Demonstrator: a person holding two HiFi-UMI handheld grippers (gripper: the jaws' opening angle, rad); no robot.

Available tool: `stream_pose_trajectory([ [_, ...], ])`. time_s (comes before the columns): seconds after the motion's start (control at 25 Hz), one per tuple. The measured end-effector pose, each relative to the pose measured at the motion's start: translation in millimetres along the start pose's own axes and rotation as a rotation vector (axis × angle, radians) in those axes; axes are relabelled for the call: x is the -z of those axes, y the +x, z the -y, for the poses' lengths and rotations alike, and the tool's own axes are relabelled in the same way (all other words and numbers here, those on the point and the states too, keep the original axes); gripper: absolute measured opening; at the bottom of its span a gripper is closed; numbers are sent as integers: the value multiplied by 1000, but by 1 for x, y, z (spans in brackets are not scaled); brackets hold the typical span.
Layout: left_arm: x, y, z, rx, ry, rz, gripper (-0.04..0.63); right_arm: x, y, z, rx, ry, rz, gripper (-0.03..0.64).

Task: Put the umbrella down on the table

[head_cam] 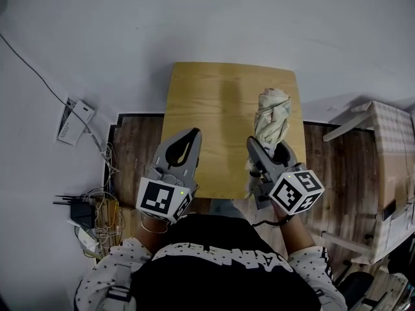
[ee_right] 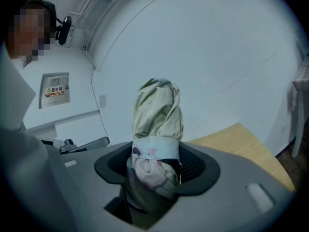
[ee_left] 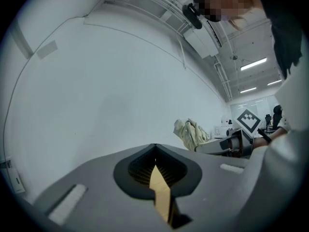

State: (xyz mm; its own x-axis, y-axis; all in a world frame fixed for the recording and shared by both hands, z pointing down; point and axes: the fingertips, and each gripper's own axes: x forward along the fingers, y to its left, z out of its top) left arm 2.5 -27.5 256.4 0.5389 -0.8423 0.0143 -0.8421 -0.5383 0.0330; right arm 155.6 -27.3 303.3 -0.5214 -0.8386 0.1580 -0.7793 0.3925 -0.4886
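A folded cream umbrella (head_cam: 272, 116) with a pale strap stands upright over the right side of the small wooden table (head_cam: 214, 102). My right gripper (head_cam: 269, 146) is shut on its lower part. In the right gripper view the umbrella (ee_right: 157, 115) rises out of the right gripper (ee_right: 155, 151), and its handle end is hidden below the jaws. My left gripper (head_cam: 194, 133) hovers over the table's near left part, shut and holding nothing. In the left gripper view the left gripper (ee_left: 154, 148) has its tips together, and the umbrella (ee_left: 192, 133) shows off to the right.
The table stands against a white wall. A pale crate and wooden slats (head_cam: 386, 154) sit on the floor to the right. Cables and a black device (head_cam: 84, 212) lie on the floor to the left, with a white box (head_cam: 76, 118) beyond them.
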Motion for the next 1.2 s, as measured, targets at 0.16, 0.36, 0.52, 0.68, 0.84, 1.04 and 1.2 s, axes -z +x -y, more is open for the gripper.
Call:
stream_pose_trajectory([
  [0.16, 3, 11, 4, -19, 2, -9, 2, 2, 8, 13, -18, -5, -30, 279],
  [0.36, 6, 21, 10, -28, 7, -21, 2, 9, 19, 28, -26, 24, -80, 279],
  [0.52, 8, 28, 11, -42, 10, -26, 2, 16, 25, 40, -27, 27, -109, 279],
  [0.68, 13, 30, 7, -61, 8, -34, 2, 24, 31, 52, -14, 21, -137, 279],
  [0.84, 19, 28, 1, -80, -4, -51, 2, 36, 39, 59, 6, 22, -175, 279],
  [1.04, 22, 26, -19, -101, -16, -57, 2, 49, 52, 61, 30, 24, -215, 280],
  [1.2, 19, 30, -34, -105, -21, -64, 2, 57, 61, 63, 51, 27, -241, 279],
])
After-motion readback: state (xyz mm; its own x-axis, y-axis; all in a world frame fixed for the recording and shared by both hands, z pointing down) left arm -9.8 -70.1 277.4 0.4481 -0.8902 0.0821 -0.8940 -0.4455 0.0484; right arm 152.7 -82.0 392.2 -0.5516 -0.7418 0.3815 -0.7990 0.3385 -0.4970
